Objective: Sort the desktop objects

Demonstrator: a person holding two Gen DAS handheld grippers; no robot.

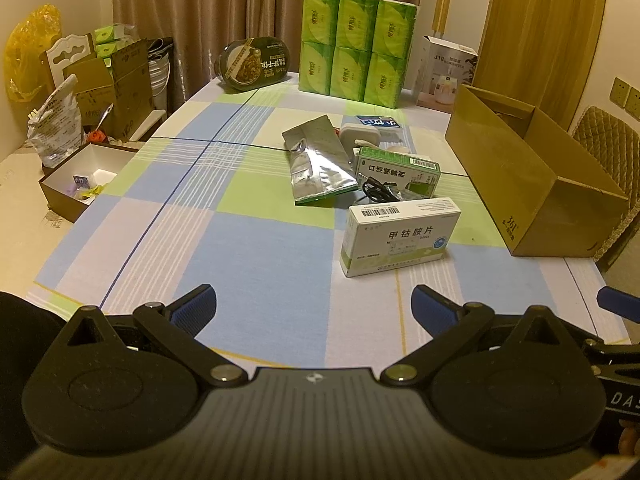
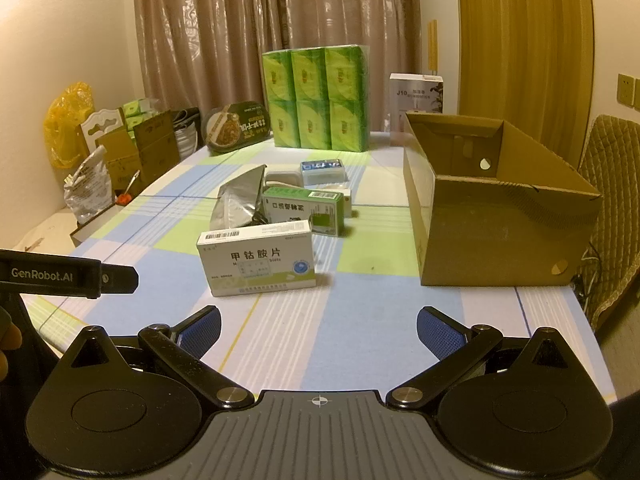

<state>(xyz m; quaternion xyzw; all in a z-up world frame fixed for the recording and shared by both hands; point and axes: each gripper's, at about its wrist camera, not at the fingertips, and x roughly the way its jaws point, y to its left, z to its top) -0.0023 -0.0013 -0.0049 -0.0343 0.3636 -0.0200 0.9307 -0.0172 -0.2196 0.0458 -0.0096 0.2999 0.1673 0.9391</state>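
We hover both tools over the near edge of the desk (image 1: pixel 248 264), left tool (image 1: pixel 314 300) and right tool (image 2: pixel 319 322) spread wide with nothing between the pads, ready to start. The clutter sits mid-desk: white box (image 2: pixel 258 258) nearest, green box (image 2: pixel 304 210) behind, foil pouch (image 1: pixel 318 160) beside them. The carton (image 2: pixel 500 204) stands to the right, likely the bin. Only the right view shows inside it; the left view alone shows a black cable (image 1: pixel 378 192).

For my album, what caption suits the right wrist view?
Open right gripper facing a white medicine box beside an open cardboard box.
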